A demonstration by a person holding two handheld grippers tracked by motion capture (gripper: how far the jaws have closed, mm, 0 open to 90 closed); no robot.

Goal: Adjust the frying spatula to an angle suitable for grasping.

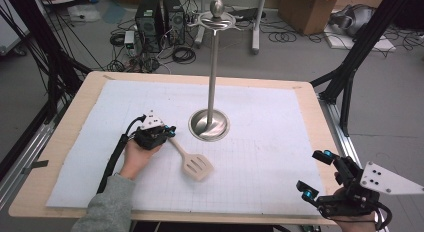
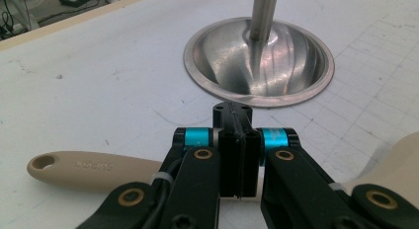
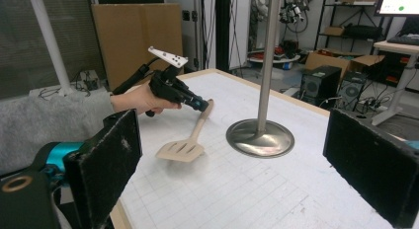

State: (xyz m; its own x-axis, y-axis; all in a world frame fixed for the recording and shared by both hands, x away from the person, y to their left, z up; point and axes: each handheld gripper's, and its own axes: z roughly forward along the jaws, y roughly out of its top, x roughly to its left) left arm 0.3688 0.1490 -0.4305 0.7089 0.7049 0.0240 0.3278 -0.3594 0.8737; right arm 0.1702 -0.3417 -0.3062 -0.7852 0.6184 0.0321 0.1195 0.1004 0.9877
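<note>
- The left claw (image 1: 169, 132) sits left of centre on the table (image 1: 75, 117), its jaws pressed together around the handle of a beige slotted spatula (image 1: 192, 161).
- In the left gripper view the left claw (image 2: 238, 140) hides the middle of the handle; the spatula's (image 2: 94, 167) hanging-hole end pokes out to one side, and a pale corner of its blade shows at the far right edge of the picture, cut off.
- In the right gripper view the spatula (image 3: 185, 145) slopes down from the left claw (image 3: 201, 104), blade end low over the white gridded mat (image 1: 280, 142); whether the blade touches the mat is hard to tell.
- The steel utensil stand (image 1: 210, 123) rises just right of the left claw, its round dished base on the mat and its hooked crown with a ball at the top, far end.
- The right claw (image 1: 315, 174) hovers at the near right corner of the table, jaws spread wide with nothing between them; the holding hand is cut off by the bottom edge.
- Its two black padded jaws frame the right gripper view, blurred.
</note>
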